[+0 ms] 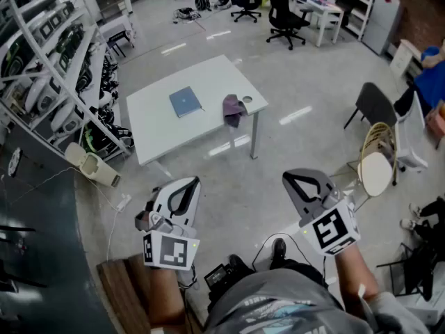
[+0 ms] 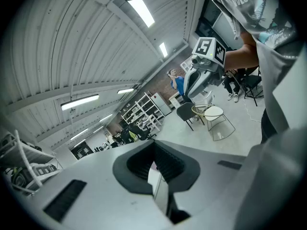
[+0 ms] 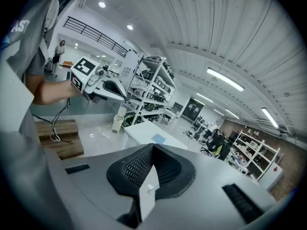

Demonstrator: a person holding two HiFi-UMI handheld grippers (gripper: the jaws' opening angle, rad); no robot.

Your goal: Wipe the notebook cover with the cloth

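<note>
Both grippers are held up close to the person's body, well short of the white table [image 1: 156, 134] that stands out on the open floor ahead of them. The blue notebook [image 1: 185, 101] lies flat near the middle of the table, closed. The purple cloth [image 1: 233, 109] is crumpled to its right, apart from it and near the table's right end. A small round object [image 1: 247, 101] sits just beside the cloth; what it is cannot be told. The left gripper [image 1: 186, 190] has its jaws pressed together with nothing between them, and its own view looks off toward the room's far side and a round-seated chair [image 2: 213, 113]. The right gripper [image 1: 302, 185] is likewise fully closed and empty. In the right gripper view the table and notebook show far beyond the closed jaw tips, with the left gripper off to the left of them. Neither gripper touches notebook or cloth; both things lie well apart from the jaws, ahead and slightly left of the right gripper.
</note>
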